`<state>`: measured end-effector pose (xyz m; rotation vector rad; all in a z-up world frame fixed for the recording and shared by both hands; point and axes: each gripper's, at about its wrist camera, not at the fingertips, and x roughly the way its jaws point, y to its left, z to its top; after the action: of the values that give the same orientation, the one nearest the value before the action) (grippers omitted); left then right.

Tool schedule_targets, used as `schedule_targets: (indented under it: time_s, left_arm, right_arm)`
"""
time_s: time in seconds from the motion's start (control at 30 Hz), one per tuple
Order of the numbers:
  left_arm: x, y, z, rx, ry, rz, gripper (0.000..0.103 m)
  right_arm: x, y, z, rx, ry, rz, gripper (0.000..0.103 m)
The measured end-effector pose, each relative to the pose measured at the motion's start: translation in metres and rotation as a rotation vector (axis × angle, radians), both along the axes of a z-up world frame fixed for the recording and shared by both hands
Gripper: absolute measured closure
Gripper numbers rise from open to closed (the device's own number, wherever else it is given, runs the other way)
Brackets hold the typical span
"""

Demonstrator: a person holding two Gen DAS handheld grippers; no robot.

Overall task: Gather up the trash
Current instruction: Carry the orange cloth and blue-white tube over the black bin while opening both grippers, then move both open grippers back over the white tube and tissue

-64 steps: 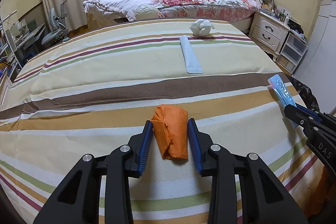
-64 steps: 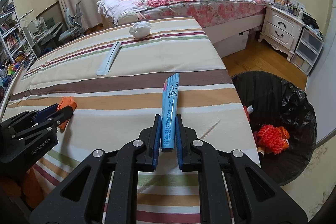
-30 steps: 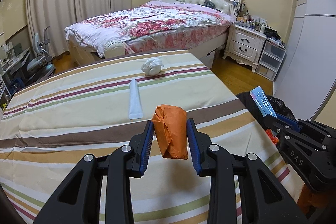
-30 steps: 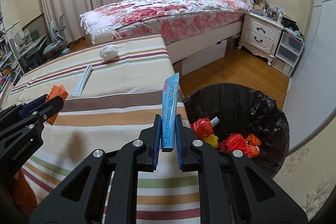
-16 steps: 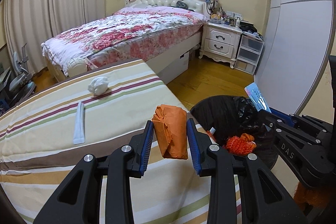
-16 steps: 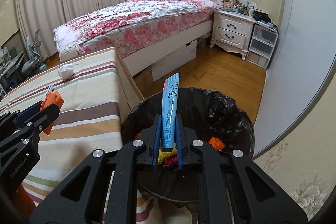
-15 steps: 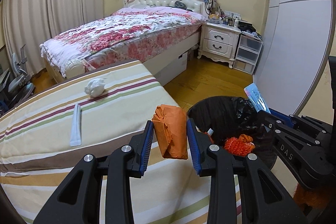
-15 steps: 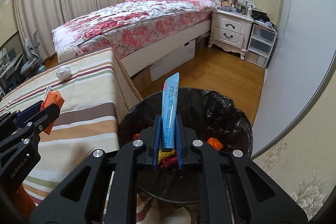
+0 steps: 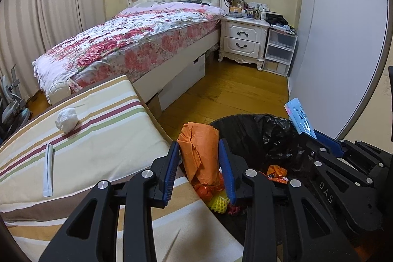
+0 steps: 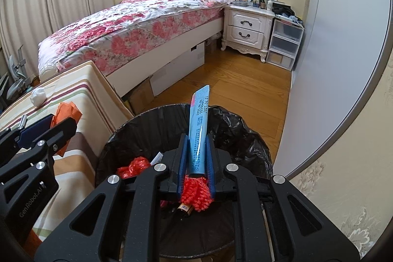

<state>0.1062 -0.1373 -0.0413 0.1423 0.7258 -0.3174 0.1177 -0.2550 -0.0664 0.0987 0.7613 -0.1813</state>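
1. From my left wrist camera, at nine o'clock I see the striped cream, brown and maroon mattress cover (image 9: 103,139), with a crumpled white tissue ball (image 9: 66,119) and, nearer me, a flat white plastic strip (image 9: 48,170) lying on it, well apart.
2. My left gripper (image 9: 199,165) sits at six o'clock with its blue-padded jaws partly closed, and both pads press the sides of a crumpled orange paper wad (image 9: 200,154). The wad hangs over the mattress edge and the near left rim of the bin.
3. At three o'clock stands the round bin lined with a black plastic bag (image 9: 258,131), touching the mattress side; orange, yellow and red scraps lie inside.
4. From my right wrist camera, the left gripper and its orange wad show at nine o'clock, beside the bin's rim (image 10: 115,131).
5. My right gripper (image 10: 197,161) is at six o'clock, jaws nearly together, pinching a long flat light-blue printed sachet (image 10: 200,134). The sachet stands upright, directly over the bin's open mouth, above a red knitted mesh scrap (image 10: 196,193).
6. At one o'clock stands a white two-drawer nightstand (image 10: 245,28) beside the floral-covered bed (image 10: 137,23).
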Motion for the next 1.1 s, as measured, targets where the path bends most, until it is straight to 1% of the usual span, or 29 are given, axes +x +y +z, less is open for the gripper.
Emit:
schedule_targets:
  time_s: [0.1,0.13,0.17,0.2,0.23,0.27,0.3,0.37,0.4,0.47,0.53,0.63,0.67,0.8,0.87,1.1]
  left_arm:
    - [0.005,-0.007,-0.006,0.015,0.012,-0.004,0.069]
    - [0.006,-0.009,-0.008,0.019,0.017,-0.005,0.069]
    - [0.008,-0.011,-0.009,0.022,0.022,-0.006,0.067]
    - [0.009,-0.013,-0.01,0.023,0.029,-0.007,0.066]
    - [0.01,-0.013,-0.011,0.023,0.034,-0.006,0.062]
    - [0.01,-0.014,-0.012,0.022,0.033,-0.003,0.056]
    - [0.011,-0.014,-0.012,0.022,0.031,0.0,0.052]
    - [0.01,-0.014,-0.011,0.021,0.023,0.005,0.04]
    - [0.01,-0.014,-0.01,0.023,0.016,0.009,0.038]
    - [0.009,-0.015,-0.008,0.032,-0.002,0.018,0.03]
    - [0.008,-0.014,-0.007,0.046,-0.016,0.029,0.029]
    - [0.009,-0.011,-0.006,0.048,-0.014,0.046,0.027]
    - [0.009,-0.009,-0.006,0.047,-0.012,0.052,0.027]
    - [0.007,0.0,-0.006,0.054,-0.013,0.072,0.025]
    - [0.004,0.006,-0.005,0.06,-0.017,0.085,0.024]
    - [0.001,0.037,-0.008,0.071,0.004,0.151,0.023]
  right_arm:
    - [0.003,-0.005,-0.003,0.006,0.007,-0.009,0.086]
    - [0.003,-0.008,-0.004,0.007,0.004,-0.018,0.079]
    - [0.002,-0.01,-0.004,0.007,-0.002,-0.033,0.069]
    - [0.001,-0.012,-0.005,0.009,-0.008,-0.045,0.066]
    - [0.0,-0.014,-0.005,0.014,-0.011,-0.052,0.063]
    - [0.0,-0.016,-0.005,0.019,-0.012,-0.059,0.062]
    - [-0.001,-0.019,-0.005,0.022,-0.014,-0.07,0.061]
    - [-0.002,-0.023,-0.006,0.023,-0.021,-0.088,0.053]
    - [-0.003,-0.025,-0.006,0.023,-0.024,-0.097,0.052]
    - [-0.004,-0.028,-0.006,0.026,-0.029,-0.113,0.047]
    - [-0.004,-0.031,-0.005,0.025,-0.034,-0.127,0.039]
    - [-0.006,-0.034,-0.005,0.029,-0.033,-0.134,0.036]
    - [-0.006,-0.034,-0.005,0.029,-0.032,-0.135,0.034]
    - [-0.008,-0.031,-0.005,0.021,-0.03,-0.129,0.03]
    - [-0.009,-0.03,-0.005,0.018,-0.03,-0.125,0.026]
    - [-0.01,-0.015,-0.005,0.036,-0.019,-0.09,0.025]
